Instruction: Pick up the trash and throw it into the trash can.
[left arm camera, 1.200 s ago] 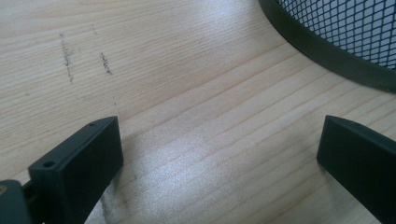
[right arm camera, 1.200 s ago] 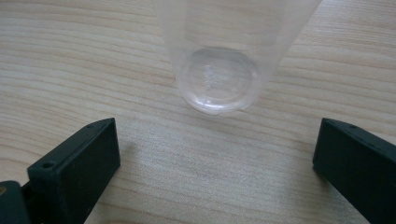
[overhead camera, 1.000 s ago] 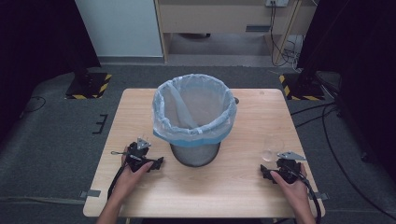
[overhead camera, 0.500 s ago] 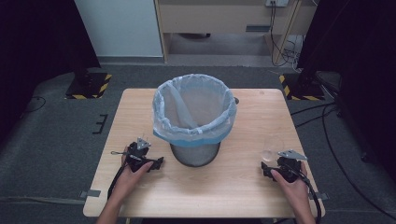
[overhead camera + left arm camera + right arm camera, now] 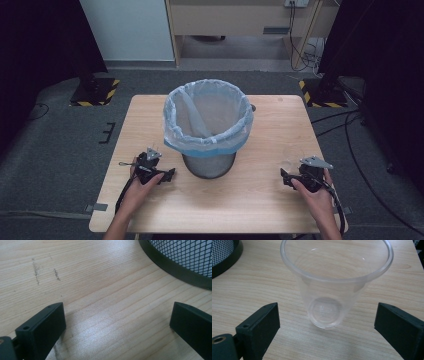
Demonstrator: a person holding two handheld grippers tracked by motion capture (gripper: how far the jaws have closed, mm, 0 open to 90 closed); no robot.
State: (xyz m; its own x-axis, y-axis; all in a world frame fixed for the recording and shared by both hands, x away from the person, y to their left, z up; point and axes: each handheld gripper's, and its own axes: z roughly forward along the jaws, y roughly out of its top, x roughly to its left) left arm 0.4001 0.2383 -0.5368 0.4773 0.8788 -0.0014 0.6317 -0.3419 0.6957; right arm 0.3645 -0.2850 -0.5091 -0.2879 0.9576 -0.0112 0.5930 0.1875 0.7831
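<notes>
The mesh bin (image 5: pixel 209 131), lined with a pale blue bag (image 5: pixel 207 145), stands at the middle of the wooden table (image 5: pixel 260 200) and serves as the landmark.

To the bin's left, near its base, the left gripper (image 5: pixel 167 174) rests low over the table in the person's left hand (image 5: pixel 140 184). In the left gripper view its jaws stand wide apart with nothing between them but bare wood, and the bin's dark rim (image 5: pixel 172 267) curves across the upper right, just ahead of the jaws and apart from them.

To the bin's right, well apart from it, the right gripper (image 5: pixel 284 176) sits in the right hand (image 5: pixel 312 192). Its jaws are also spread wide. In the right gripper view a clear plastic cup (image 5: pixel 334 290) stands upright on the table between and just beyond the jaws, touching neither.

Compared with half a second ago and a second ago, both grippers, the cup (image 5: pixel 289 159) and the bin lie in the same places; no change can be made out.
</notes>
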